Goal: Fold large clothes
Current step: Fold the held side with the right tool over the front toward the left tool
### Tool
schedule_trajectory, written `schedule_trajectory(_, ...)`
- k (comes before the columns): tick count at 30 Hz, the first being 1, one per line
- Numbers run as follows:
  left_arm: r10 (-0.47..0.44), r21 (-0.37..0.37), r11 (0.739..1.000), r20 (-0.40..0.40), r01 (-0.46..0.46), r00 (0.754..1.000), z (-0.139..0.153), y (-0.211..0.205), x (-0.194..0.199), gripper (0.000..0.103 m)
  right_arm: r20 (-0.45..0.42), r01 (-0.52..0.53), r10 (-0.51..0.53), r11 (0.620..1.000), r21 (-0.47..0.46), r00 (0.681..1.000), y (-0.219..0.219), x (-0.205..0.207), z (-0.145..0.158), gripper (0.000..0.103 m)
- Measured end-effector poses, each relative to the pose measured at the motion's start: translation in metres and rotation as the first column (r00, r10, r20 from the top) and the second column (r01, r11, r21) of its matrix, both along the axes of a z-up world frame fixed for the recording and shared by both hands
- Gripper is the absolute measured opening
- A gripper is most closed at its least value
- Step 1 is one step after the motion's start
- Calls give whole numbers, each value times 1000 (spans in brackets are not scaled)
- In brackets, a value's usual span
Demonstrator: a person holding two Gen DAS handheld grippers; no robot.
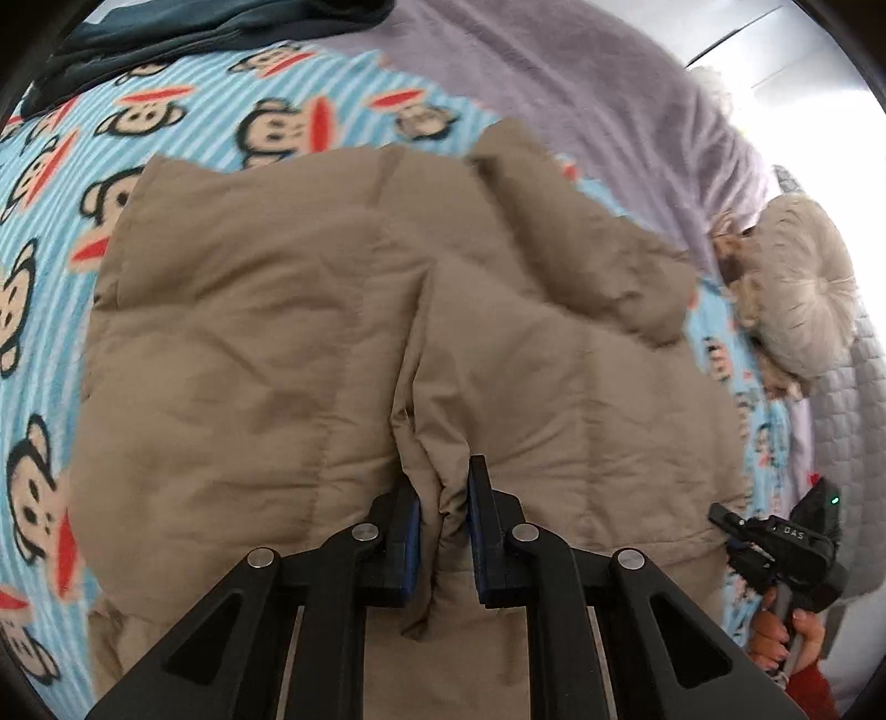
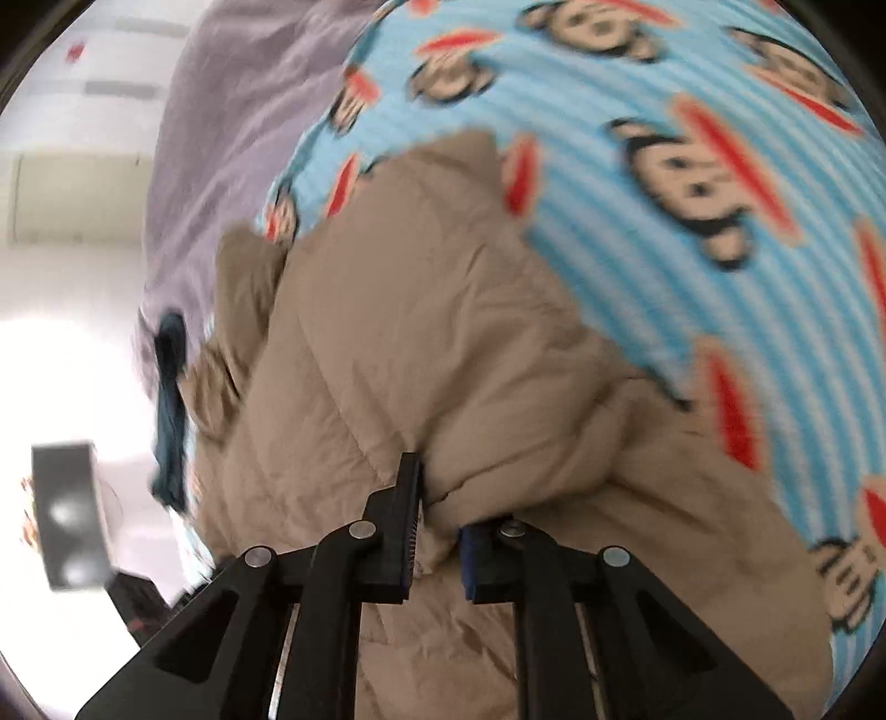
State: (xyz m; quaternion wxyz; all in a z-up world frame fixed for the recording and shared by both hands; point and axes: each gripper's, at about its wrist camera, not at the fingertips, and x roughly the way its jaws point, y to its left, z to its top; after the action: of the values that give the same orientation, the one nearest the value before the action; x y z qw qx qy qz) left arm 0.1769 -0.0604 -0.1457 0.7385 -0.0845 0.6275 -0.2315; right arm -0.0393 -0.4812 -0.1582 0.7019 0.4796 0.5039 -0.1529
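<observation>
A tan quilted puffer jacket lies spread on a blue monkey-print blanket. My left gripper is shut on a pinched fold near the jacket's middle. My right gripper is shut on a bunched edge of the same jacket, whose fabric bulges over the right finger. The right gripper's body also shows in the left wrist view at the jacket's right edge, held by a hand.
A lilac plush blanket covers the bed behind. A dark teal garment lies at the far left corner. A fluffy beige cushion sits at the right edge. The room floor and a dark box show beyond the bed.
</observation>
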Motion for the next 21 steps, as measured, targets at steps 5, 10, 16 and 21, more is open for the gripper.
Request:
schedule_trajectory(5,-18,86,996,45,14,999,19,8,-6,17,-49,-30,28,998,-46,998,17,17,-21,14)
schedule_trajectory(10,-3,111,994,145,-13,989,59,28,-7,17,-37,-39,38,999,-30,999,10,3,-17,13)
schedule_trajectory(16,-75,129,990,178,53,981,55,-22,13,17,-63,-64,58,994,-93,996,14,-2,-11,14)
schedule_trajectory(21,-148,300,950,177,89,973,2,-47,17,17,-99,-191,180,976,-105,979,25,3,14,59)
